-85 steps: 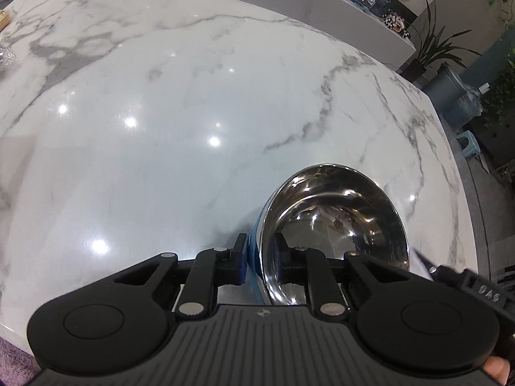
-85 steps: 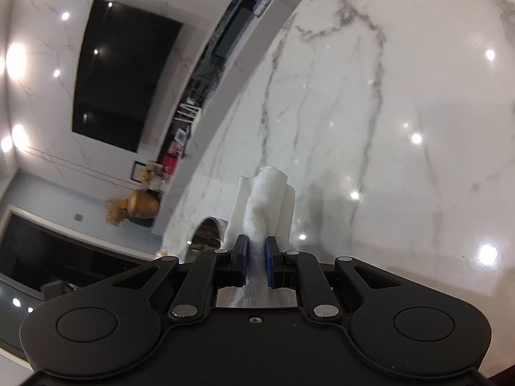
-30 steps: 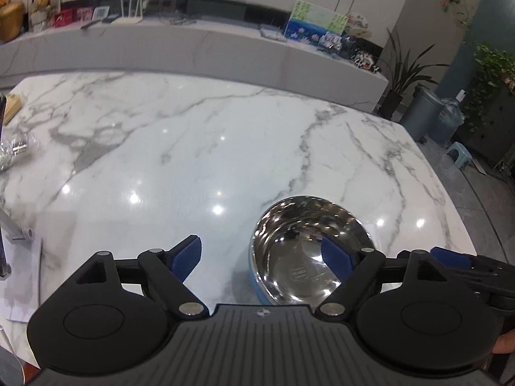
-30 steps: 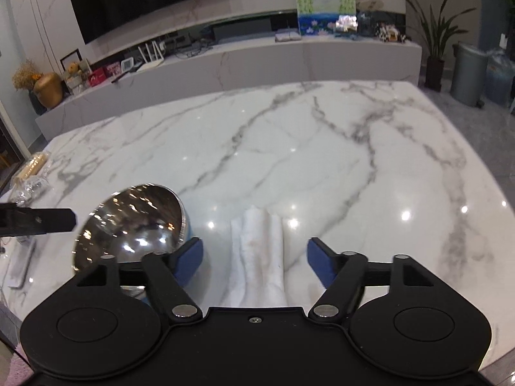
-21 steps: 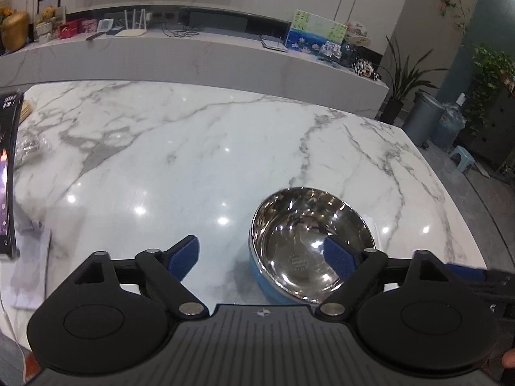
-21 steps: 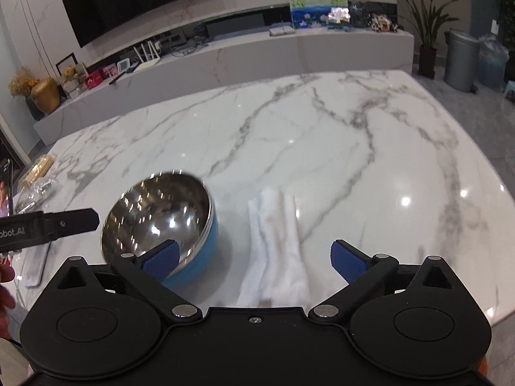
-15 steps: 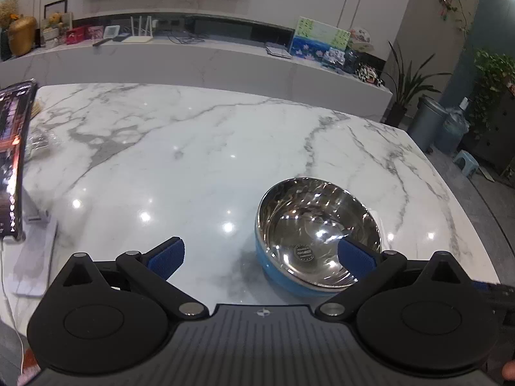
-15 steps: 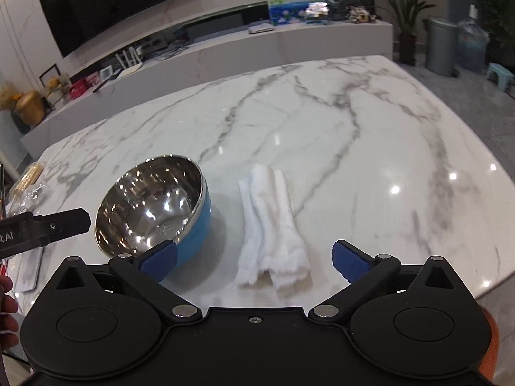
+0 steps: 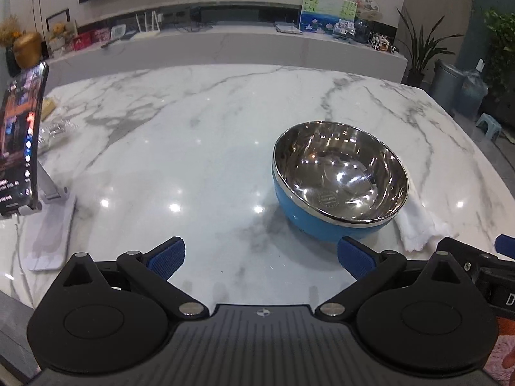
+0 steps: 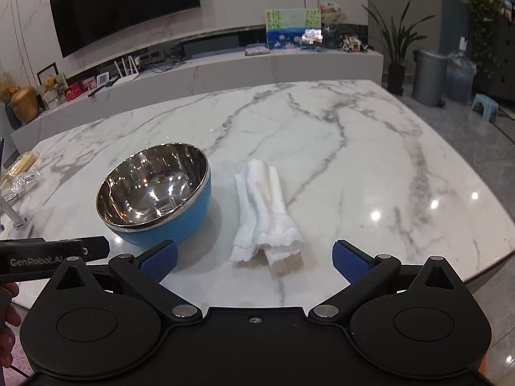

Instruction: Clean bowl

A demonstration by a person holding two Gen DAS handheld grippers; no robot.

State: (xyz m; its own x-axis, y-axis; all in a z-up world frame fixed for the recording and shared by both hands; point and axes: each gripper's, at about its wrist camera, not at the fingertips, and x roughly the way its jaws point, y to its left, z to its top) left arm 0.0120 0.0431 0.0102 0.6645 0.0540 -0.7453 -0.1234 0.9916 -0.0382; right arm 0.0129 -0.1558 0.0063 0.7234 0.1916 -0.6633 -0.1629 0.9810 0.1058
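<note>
- Bench: white marble top with grey veins, glossy, ceiling lights mirrored in it.
- Bowl: steel inside, blue outside, upright on the bench toward its near right part; nothing in it that can be made out. In the right wrist view the bowl sits left of the cloth, close but apart.
- Cloth: white, loosely rolled, lying flat on the bench just right of the bowl; from the left wrist view only its frayed end shows past the bowl's rim.
- Left hand-held gripper: blue-padded fingers spread wide, holding nothing, above the near bench edge, bowl ahead and to its right.
- Right hand-held gripper: fingers spread wide, holding nothing, the cloth's near end lying ahead between them, untouched.
- Phone: lit screen, propped on a stand at the bench's left edge.
- Wrapped packets: far left of the bench; contents unclear.
- Television: dark, on the far wall.
</note>
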